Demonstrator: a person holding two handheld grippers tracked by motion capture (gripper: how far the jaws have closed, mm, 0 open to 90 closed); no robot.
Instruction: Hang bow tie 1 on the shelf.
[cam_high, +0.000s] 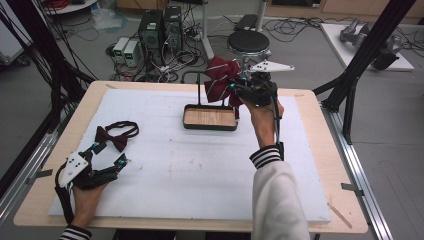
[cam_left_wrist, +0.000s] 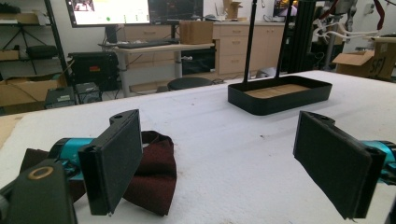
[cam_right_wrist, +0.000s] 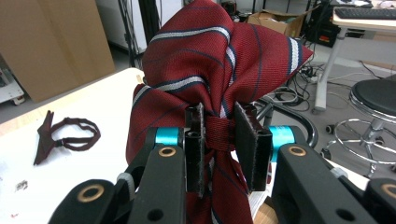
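A red striped bow tie (cam_high: 220, 77) hangs in the air over the far edge of a black tray (cam_high: 209, 128) with a wooden floor. My right gripper (cam_high: 239, 92) is shut on it. In the right gripper view the pads (cam_right_wrist: 250, 140) pinch the tie's centre knot and its wings (cam_right_wrist: 210, 60) fan out above my right gripper (cam_right_wrist: 219, 140). A dark maroon bow tie (cam_high: 112, 137) with a strap loop lies flat at the table's left. My left gripper (cam_high: 110, 153) rests just in front of it, open and holding nothing. In its own view, my left gripper (cam_left_wrist: 224, 163) has the dark tie (cam_left_wrist: 154, 172) behind its left pad.
A thin black rail (cam_high: 200, 85) rises from the tray's back. A white foam sheet (cam_high: 165, 175) covers the wooden table. Beyond the far edge stand a black stool (cam_high: 248, 42) and computer boxes (cam_high: 160, 30) among cables. A black frame post (cam_high: 360, 65) stands at the right.
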